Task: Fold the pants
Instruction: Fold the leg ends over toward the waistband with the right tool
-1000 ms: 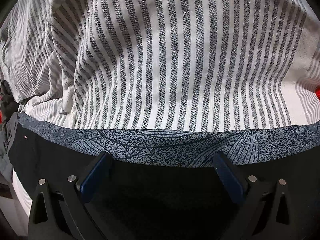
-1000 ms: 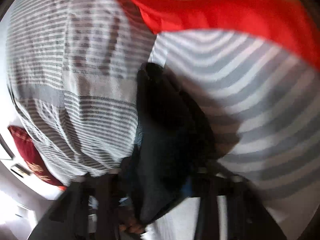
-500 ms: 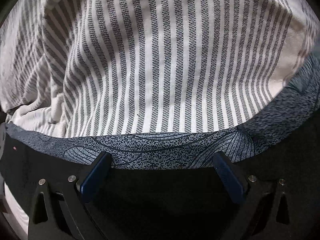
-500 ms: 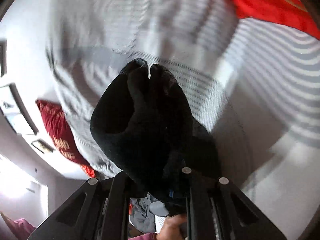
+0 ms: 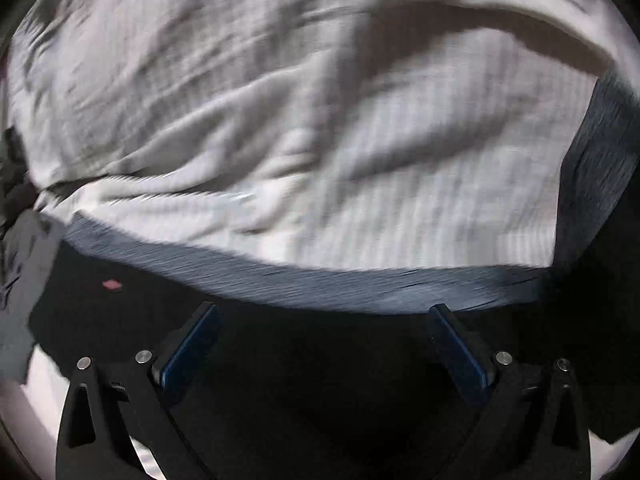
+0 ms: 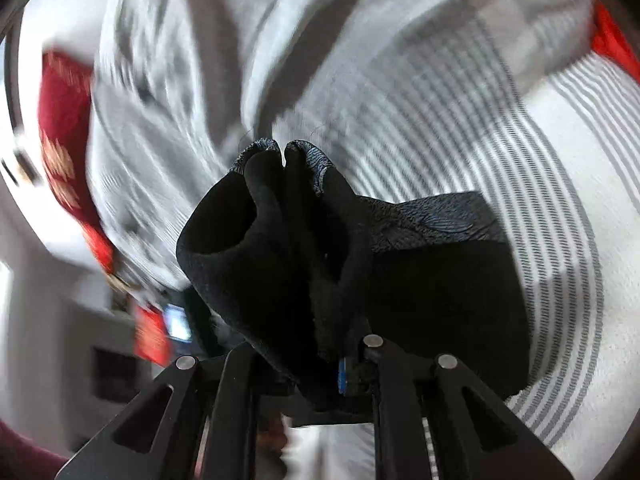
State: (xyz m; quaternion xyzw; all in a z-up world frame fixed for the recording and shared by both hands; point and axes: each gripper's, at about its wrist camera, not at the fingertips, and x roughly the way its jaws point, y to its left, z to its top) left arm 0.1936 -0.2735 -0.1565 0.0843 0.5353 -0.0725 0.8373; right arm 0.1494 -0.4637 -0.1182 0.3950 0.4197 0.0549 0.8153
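Observation:
The pants (image 5: 320,360) are black with a blue-grey patterned band (image 5: 328,284) along their edge. In the left wrist view they lie flat on the striped bed sheet (image 5: 320,140) under my left gripper (image 5: 324,344), which is open with its blue pads wide apart just above the black fabric. In the right wrist view my right gripper (image 6: 320,376) is shut on a bunched fold of the pants (image 6: 280,248), held up above the bed. The patterned band (image 6: 432,220) trails to the right.
The grey-and-white striped sheet (image 6: 500,128) covers the bed. Red pillows (image 6: 64,120) lie at the far left and another red item (image 6: 612,44) at the upper right. A grey garment (image 5: 24,280) lies at the left edge. Room furniture is blurred at the lower left.
My right gripper has lifted and swung with the bunched pants. The left view has shifted and blurred, and the patterned band now rises at the right.

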